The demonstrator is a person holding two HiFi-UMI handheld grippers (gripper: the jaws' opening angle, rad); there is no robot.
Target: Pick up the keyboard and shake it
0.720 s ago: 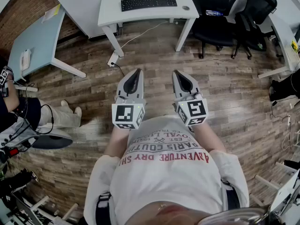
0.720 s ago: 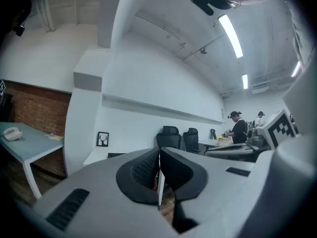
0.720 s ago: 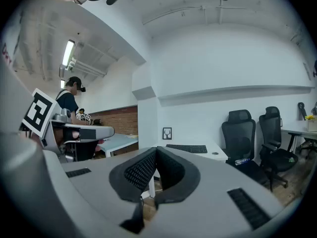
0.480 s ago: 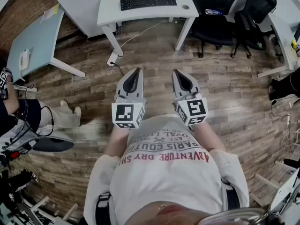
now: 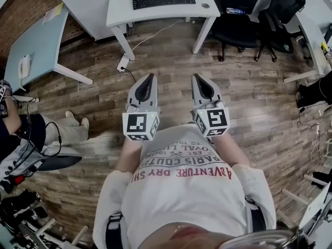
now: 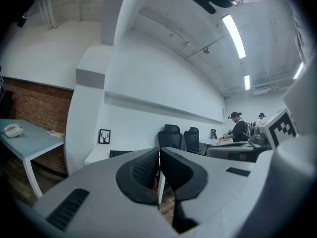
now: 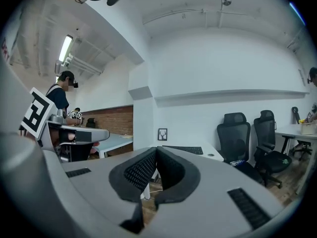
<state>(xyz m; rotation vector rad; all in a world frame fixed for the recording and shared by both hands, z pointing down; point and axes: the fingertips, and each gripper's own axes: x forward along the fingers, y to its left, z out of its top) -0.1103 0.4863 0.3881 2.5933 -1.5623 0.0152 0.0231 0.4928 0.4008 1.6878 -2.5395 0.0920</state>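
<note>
Claw pair closed tight, nothing gripped: left claw, right claw, level, side by side. Well ahead across wooden floor, on white table: keyboard, long axis crosswise, roughly centred between both, untouched.

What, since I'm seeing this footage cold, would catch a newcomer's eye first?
Two grey grippers stand out first: the left gripper and right gripper are held side by side over the wood floor, both shut and empty. Beyond them, at the top of the head view, a black keyboard lies on a white desk, well apart from both.
</note>
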